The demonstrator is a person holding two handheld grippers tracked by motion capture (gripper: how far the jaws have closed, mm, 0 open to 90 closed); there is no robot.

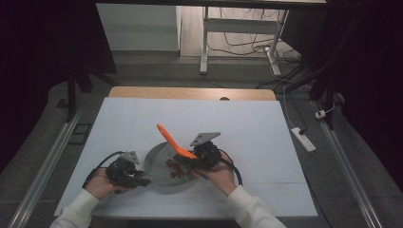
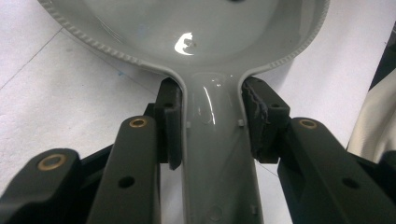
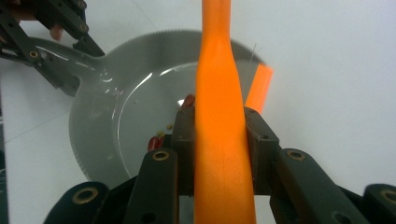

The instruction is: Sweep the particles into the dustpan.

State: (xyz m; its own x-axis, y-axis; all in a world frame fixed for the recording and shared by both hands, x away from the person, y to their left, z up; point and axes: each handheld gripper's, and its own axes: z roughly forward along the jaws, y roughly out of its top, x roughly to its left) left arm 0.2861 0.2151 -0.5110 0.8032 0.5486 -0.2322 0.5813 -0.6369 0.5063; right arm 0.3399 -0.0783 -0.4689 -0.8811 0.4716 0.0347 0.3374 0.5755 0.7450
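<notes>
Near the front edge of the white tabletop (image 1: 142, 118), a little left of its middle, lies a grey frying pan (image 1: 159, 166) with a beaded rim, its handle (image 2: 212, 154) pointing toward the person's left hand (image 1: 97, 183). The left gripper (image 1: 138, 179) has its two black jaws closed against both sides of that handle, right where it joins the pan's bowl; in the left gripper view the pads (image 2: 170, 126) press flat on the handle's edges and the glossy bowl spreads beyond them. A white sleeve (image 1: 76, 211) comes in from the bottom edge behind it.

The right gripper (image 1: 192, 164) sits at the pan's right rim, held in the right hand (image 1: 223, 173). Its jaws clamp an orange spatula (image 1: 173, 142) by the handle; in the right gripper view the orange shaft runs straight up between the pads (image 3: 184, 140), tight on both sides. From above, the spatula slants up and to the left, over the pan, its far tip pointing toward the middle of the tabletop.

Inside the pan, by its right side and just under the right gripper, lie several small red pieces (image 1: 173, 168); what they are is too small to tell.

Beyond the white surface a strip of wooden table edge (image 1: 190, 93) shows, then grey floor with a power strip (image 1: 304, 138) to the right and loose cables (image 1: 247, 45) farther back.
</notes>
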